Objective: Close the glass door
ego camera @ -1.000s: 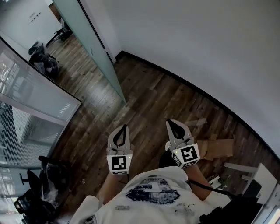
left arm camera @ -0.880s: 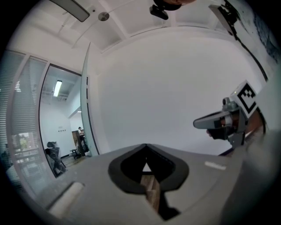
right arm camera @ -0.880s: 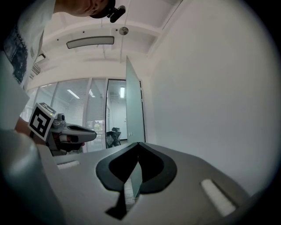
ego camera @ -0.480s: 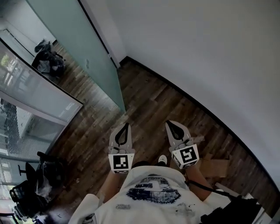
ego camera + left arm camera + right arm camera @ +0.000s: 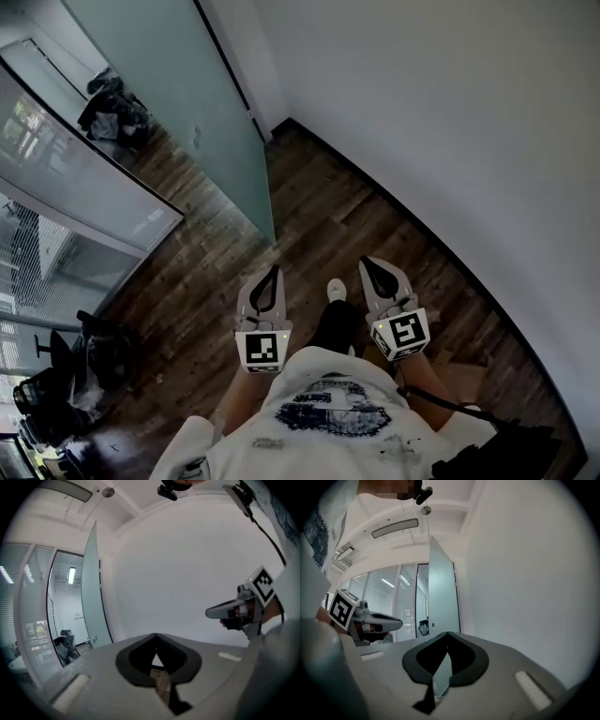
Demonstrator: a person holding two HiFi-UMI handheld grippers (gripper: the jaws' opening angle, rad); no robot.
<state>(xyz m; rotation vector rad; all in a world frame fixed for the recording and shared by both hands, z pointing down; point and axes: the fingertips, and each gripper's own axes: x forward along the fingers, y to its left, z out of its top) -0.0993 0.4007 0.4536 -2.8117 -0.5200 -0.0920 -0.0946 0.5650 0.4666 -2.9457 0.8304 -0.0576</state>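
Frosted glass door stands open, ahead & to left of both claws. Left claw & right claw pinched closed, empty, above wood floor.

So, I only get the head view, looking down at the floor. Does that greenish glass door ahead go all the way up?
Observer: Nearly. In the right gripper view the glass door stands open and its top edge comes close to the ceiling.
Operator: Are those two claws holding anything?
Observer: No. Each gripper's own view shows the jaws shut tip to tip with nothing between them, on both the left gripper and the right gripper.
Operator: What's overhead?
Observer: A long fixture is set in the ceiling, left of the door's top.
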